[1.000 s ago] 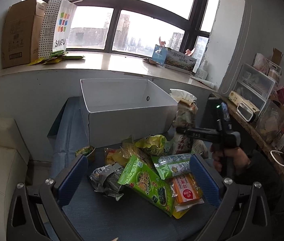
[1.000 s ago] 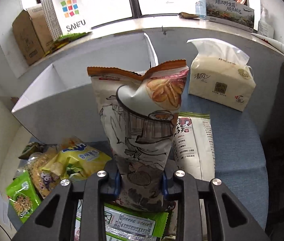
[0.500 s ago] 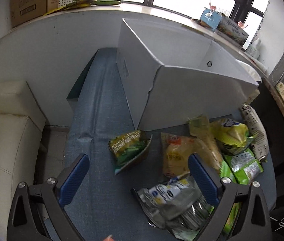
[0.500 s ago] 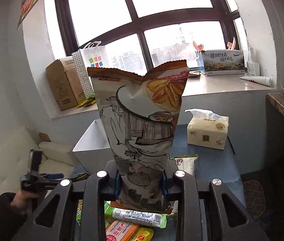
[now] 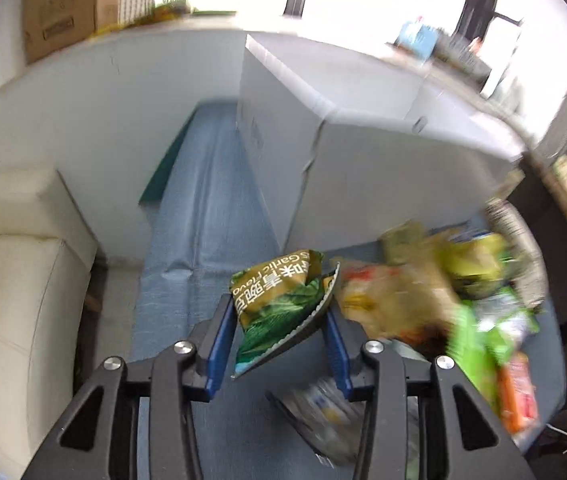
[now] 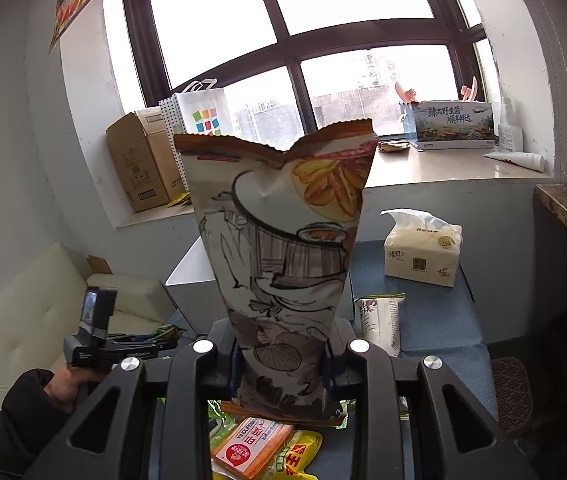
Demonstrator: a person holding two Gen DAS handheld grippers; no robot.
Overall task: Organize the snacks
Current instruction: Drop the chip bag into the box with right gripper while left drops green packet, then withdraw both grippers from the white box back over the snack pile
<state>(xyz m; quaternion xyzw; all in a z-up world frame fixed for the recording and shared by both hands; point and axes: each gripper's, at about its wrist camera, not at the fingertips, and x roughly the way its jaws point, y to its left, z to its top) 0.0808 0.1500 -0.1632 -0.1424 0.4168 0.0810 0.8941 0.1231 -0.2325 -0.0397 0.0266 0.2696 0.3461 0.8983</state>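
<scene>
So, left wrist: fingers (image 5: pixel 279 344) pinch a green bag (image 5: pixel 279 304) just above the table (image 5: pixel 203 216), near the box (image 5: pixel 363 168). Light, crinkly, puffy; I'd grip low. Right wrist: fingers (image 6: pixel 283 364) clamp a tall bag (image 6: pixel 283 240) by its bottom, held upright, probably floppy.

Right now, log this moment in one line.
left gripper: around green garlic bag | right gripper: holding tall illustrated bag | white box: open

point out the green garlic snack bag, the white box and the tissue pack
green garlic snack bag (image 5: pixel 279 304), left wrist view, printed front
white box (image 5: pixel 383 176), left wrist view, near side wall
tissue pack (image 6: pixel 423 256), right wrist view, front face
</scene>
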